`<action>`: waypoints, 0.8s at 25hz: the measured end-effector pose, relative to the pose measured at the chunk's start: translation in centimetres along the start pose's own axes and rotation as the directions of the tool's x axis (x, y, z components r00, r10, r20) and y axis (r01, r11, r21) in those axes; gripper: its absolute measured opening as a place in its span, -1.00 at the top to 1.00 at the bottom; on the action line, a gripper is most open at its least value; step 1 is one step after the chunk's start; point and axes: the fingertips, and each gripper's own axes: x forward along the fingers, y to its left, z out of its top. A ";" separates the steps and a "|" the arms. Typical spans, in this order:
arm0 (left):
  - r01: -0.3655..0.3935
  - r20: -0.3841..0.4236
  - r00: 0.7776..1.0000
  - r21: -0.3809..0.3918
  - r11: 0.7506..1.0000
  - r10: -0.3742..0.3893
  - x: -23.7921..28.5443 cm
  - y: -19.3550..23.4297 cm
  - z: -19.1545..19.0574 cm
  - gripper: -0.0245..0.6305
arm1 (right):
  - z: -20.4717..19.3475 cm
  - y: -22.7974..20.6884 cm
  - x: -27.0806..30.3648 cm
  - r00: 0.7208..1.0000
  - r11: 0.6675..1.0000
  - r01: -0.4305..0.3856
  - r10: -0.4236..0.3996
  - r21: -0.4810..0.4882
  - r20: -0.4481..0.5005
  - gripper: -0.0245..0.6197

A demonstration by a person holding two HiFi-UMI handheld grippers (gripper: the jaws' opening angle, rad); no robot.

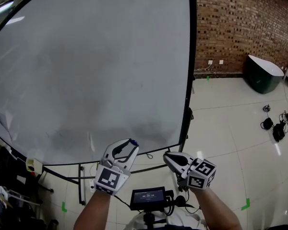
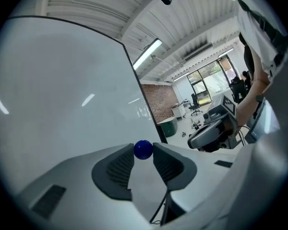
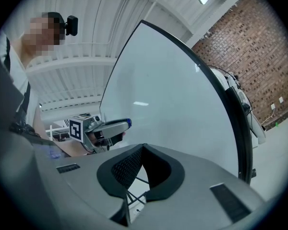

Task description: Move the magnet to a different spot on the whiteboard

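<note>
left gripper (image 1: pixel 130 144): clamped on the magnet. Both jaw tips press against it, one on each side, and the rest of the jaws stand apart behind it.
magnet (image 2: pixel 143 149): little blue ball, pinched right at the very tips of the left jaws, not down in the ribbed pads. In the head view you only see a bit of blue poking out at the tip.
magnet vs whiteboard (image 1: pixel 86 56): the ball sits just ahead of the left gripper, near the board's lower right corner. Honestly can't tell if it's touching the surface or just off it.
right gripper (image 1: pixel 167 156): jaws closed tip to tip with nothing between them. It's just beside the left gripper on its right, pointing toward it.
gap between grippers: close but apart. The right one isn't touching the magnet.
behind the right gripper: brick wall (image 1: pixel 240 23), past the board's right edge.
</note>
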 end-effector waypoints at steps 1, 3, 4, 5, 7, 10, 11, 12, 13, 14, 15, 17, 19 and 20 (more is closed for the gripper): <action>-0.004 -0.009 1.000 0.030 1.000 0.005 0.8 -0.2 0.6 0.50 | 0.3 -0.5 -0.3 1.000 1.000 0.001 -0.001 -0.001 0.004 0.82; -0.006 -0.019 1.000 0.057 0.998 0.007 2.3 -0.7 1.5 0.50 | 1.1 -1.5 -0.9 1.000 1.000 0.004 -0.004 -0.007 0.013 0.82; -0.008 -0.026 1.000 0.074 0.997 0.010 2.9 -1.0 1.9 0.50 | 1.5 -1.9 -1.2 1.000 1.000 0.006 -0.006 -0.011 0.017 0.82; -0.010 -0.038 0.999 0.095 0.995 0.014 3.5 -1.2 2.2 0.50 | 1.8 -2.3 -1.5 1.000 1.000 0.007 -0.006 -0.014 0.021 0.82; -0.016 -0.085 0.996 0.134 0.991 0.027 4.3 -1.8 2.9 0.50 | 2.2 -2.9 -2.0 1.000 1.000 0.007 -0.006 -0.019 0.028 0.82; -0.043 -0.111 0.991 0.216 0.975 0.069 5.4 -1.6 3.2 0.50 | 2.4 -3.6 -2.5 0.999 1.000 0.005 -0.005 -0.025 0.033 0.82; -0.052 -0.109 0.991 0.245 0.968 0.081 5.8 -1.5 3.2 0.50 | 2.4 -3.7 -2.5 0.999 1.000 0.005 -0.004 -0.026 0.034 0.82; -0.055 -0.111 0.990 0.267 0.962 0.088 6.1 -1.4 3.5 0.50 | 2.5 -3.9 -2.5 0.999 1.000 0.004 -0.003 -0.027 0.034 0.82; -0.056 -0.116 0.989 0.282 0.958 0.092 6.5 -1.4 4.1 0.50 | 2.5 -4.0 -2.4 0.999 1.000 0.003 -0.003 -0.028 0.035 0.82; -0.055 -0.123 0.988 0.293 0.955 0.094 6.7 -1.5 4.7 0.50 | 2.5 -4.1 -2.4 0.999 1.000 0.003 -0.002 -0.028 0.035 0.82; -0.055 -0.129 0.987 0.306 0.950 0.099 7.0 -1.6 5.2 0.50 | 2.5 -4.3 -2.5 0.999 1.000 0.004 -0.003 -0.027 0.037 0.83; -0.063 -0.139 0.983 0.349 0.935 0.118 7.7 -1.7 5.5 0.50 | 2.5 -4.5 -2.7 0.999 1.000 0.005 -0.004 -0.027 0.042 0.83; -0.067 -0.152 0.979 0.392 0.917 0.137 8.6 -2.1 5.8 0.50 | 2.7 -4.9 -3.2 0.999 1.000 0.005 -0.004 -0.026 0.046 0.83; -0.067 -0.160 0.976 0.413 0.908 0.145 9.1 -2.3 6.0 0.50 | 2.8 -5.1 -3.5 0.999 1.000 0.004 -0.003 -0.025 0.048 0.83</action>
